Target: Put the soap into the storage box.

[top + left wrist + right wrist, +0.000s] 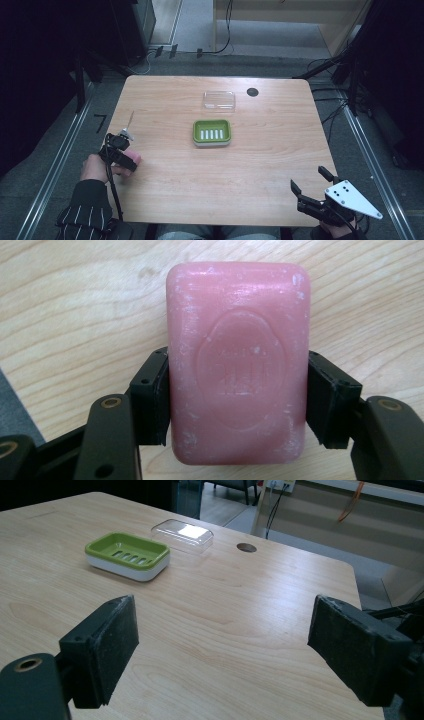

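Observation:
A pink bar of soap (239,362) with an oval stamp sits between the jaws of my left gripper (237,400), which is shut on its two long sides just above the wood. In the high view this left gripper (126,159) is at the table's left side, the soap (134,159) poking out to its right. A green soap dish (212,132) with slots stands mid-table, also in the right gripper view (128,555). Its clear lid (219,100) lies behind it. My right gripper (312,181) stands open at the front right corner, nothing between its pads (102,647).
The wooden table (250,165) has a dark round cable hole (252,92) near the back edge. Cables and dark stands sit on the floor around it. The clear lid (182,534) lies just past the dish in the right gripper view.

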A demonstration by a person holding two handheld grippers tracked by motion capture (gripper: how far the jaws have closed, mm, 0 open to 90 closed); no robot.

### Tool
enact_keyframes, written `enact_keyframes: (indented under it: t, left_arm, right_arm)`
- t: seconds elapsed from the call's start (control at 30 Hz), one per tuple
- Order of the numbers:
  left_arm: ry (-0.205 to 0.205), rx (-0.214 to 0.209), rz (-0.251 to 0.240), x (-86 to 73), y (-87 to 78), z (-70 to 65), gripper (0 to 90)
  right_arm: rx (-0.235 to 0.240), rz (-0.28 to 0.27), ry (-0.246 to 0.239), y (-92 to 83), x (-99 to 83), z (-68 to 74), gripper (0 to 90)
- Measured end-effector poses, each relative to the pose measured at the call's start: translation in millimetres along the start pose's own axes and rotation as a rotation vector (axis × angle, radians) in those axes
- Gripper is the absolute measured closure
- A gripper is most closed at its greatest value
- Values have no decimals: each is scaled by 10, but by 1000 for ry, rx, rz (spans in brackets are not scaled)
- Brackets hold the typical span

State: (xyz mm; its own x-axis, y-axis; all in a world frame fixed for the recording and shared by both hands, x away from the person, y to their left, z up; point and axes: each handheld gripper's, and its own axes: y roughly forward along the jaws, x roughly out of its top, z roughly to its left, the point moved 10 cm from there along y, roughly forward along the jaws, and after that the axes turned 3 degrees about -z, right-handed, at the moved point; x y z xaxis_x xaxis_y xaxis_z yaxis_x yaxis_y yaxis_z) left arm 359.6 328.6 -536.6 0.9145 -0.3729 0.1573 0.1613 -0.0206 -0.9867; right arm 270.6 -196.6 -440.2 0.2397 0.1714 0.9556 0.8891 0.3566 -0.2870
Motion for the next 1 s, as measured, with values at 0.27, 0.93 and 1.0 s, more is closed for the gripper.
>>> enact_keyframes:
  t: [0.27,0.93,1.0]
  left_arm:
    - [42,-7,-12,111,-28,-105,386]
    - [153,-43,-37,398,-83,-416,386]
    - [164,-47,-36,419,-88,-435,386]
  right_arm:
    - [1,3,-1,1,-2,5,129]
    - [2,4,-2,2,-4,5,129]
    - [2,4,-3,2,-4,5,129]
